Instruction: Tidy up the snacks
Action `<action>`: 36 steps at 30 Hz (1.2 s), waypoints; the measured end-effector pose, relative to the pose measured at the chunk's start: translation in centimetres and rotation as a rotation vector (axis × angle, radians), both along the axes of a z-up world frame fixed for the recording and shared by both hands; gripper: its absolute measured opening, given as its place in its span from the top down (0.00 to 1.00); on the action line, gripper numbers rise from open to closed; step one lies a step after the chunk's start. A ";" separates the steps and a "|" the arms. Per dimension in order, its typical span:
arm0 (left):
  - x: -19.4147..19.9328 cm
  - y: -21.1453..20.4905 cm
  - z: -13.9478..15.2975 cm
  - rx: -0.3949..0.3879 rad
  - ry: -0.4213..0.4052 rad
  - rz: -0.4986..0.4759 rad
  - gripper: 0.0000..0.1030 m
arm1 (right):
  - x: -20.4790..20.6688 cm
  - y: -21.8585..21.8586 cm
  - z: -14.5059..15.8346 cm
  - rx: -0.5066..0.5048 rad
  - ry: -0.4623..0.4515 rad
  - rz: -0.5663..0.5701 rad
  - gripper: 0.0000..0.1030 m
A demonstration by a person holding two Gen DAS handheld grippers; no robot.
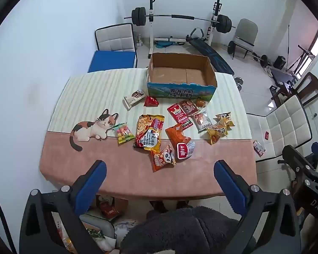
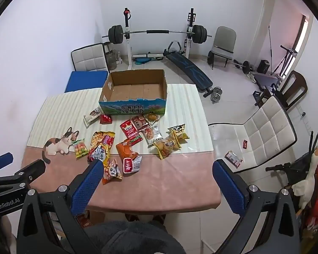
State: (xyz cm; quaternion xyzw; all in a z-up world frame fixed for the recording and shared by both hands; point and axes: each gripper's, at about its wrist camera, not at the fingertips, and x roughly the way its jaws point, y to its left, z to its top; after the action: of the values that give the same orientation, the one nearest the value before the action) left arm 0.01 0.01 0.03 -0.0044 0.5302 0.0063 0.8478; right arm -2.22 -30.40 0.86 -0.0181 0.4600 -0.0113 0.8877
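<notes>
1. The table (image 1: 125, 175) is covered with a soft pink cloth in front and a ribbed cream mat behind; a flat cat picture (image 1: 93, 127) lies at the left, where the two meet.
2. Just right of the cat lies a small clear candy bag (image 1: 125, 133) with round coloured balls inside.
3. Behind it, near the box, is a white rectangular wafer pack (image 1: 134, 98), and beside that a small red, pointed packet (image 1: 151, 101).
4. In the middle lies a long, crinkled noodle bag (image 1: 149, 132), yellow and red, glossy.
5. In front of it is an orange panda packet (image 1: 163, 157), and to its right a red and white pouch (image 1: 185, 150) lying on an orange bag (image 1: 176, 134).
6. Further right are flat red sachets (image 1: 179, 114), a clear cookie pack (image 1: 202, 119) and puffy yellow packs (image 1: 218, 130), some overlapping.
7. The cardboard box (image 1: 181, 74) stands at the far edge, open at the top, with brown inside and a blue printed front.
8. All snacks lie on the table, outside the box.
9. The left tongs (image 1: 160, 182) are wide apart and hold nothing, above the near edge; their blue pads are ribbed.
10. The right tongs (image 2: 156, 180) are also wide and empty, with the left finger (image 2: 89, 182) over the front of the snacks.
</notes>
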 end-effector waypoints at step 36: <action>1.9 -0.8 0.9 -0.011 -0.018 0.008 0.00 | 1.7 -0.2 0.0 0.004 -0.011 0.013 0.00</action>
State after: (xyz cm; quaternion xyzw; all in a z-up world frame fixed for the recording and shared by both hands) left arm 1.96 -0.77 0.97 -0.0112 0.5225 0.0070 0.8525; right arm -0.53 -30.60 0.85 -0.0189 0.4550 -0.0048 0.8903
